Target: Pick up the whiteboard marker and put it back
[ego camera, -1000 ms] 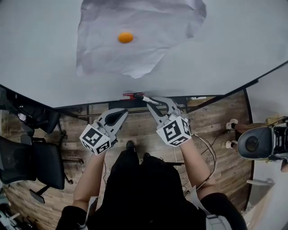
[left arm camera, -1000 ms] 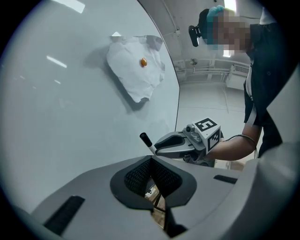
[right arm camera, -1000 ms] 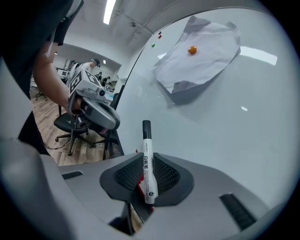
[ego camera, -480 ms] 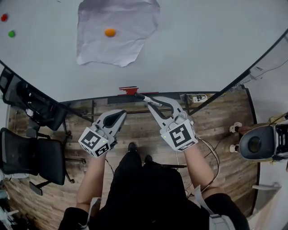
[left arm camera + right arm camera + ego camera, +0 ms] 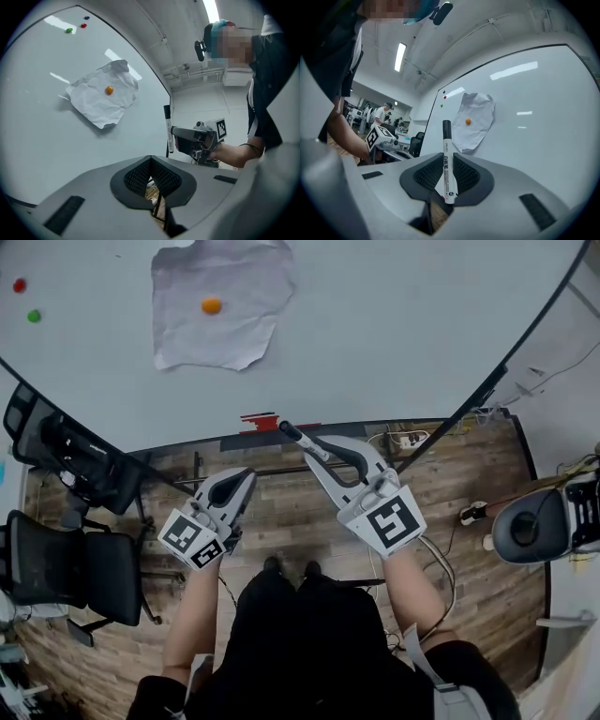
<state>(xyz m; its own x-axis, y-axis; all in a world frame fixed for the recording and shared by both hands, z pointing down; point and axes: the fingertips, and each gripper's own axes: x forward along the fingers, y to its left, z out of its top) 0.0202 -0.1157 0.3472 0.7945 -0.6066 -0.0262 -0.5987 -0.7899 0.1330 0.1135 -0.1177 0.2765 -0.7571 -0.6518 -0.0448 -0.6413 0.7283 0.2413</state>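
Observation:
The whiteboard marker (image 5: pixel 447 159) is white with a black cap and stands upright between the pads of my right gripper (image 5: pixel 447 180), which is shut on it. In the head view the marker (image 5: pixel 298 441) sticks out of the right gripper (image 5: pixel 314 448) with its black cap toward the whiteboard (image 5: pixel 394 324), just under the board's lower edge. My left gripper (image 5: pixel 239 482) hangs lower and to the left, shut with nothing between its pads. From the left gripper view, the marker (image 5: pixel 167 129) stands upright beside the board.
A crumpled sheet of paper (image 5: pixel 225 329) is pinned to the board by an orange magnet (image 5: pixel 212 306). Red and green magnets (image 5: pixel 26 300) sit at the upper left. A red thing (image 5: pixel 258 420) lies at the board's bottom rail. Black office chairs (image 5: pixel 84 573) stand left.
Both grippers have risen toward the board's lower edge; the right one climbed more, turning with the marker still in it. The paper now shows further left in the head view.

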